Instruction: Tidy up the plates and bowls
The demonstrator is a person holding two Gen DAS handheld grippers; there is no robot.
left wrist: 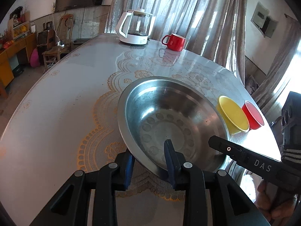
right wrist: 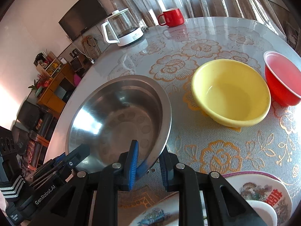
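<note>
Your left gripper (left wrist: 150,162) and right gripper (right wrist: 148,163) each clamp the near rim of one steel bowl (left wrist: 169,116). Beyond it sit one yellow bowl (right wrist: 231,92), one red bowl (right wrist: 282,81), then one mug (right wrist: 172,17) and one kettle (right wrist: 122,28).

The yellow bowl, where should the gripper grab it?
Grab the yellow bowl by its thin rim, one finger inside and one outside. It stands upright and open, so come from above on the near side; the red bowl crowds its right.
</note>
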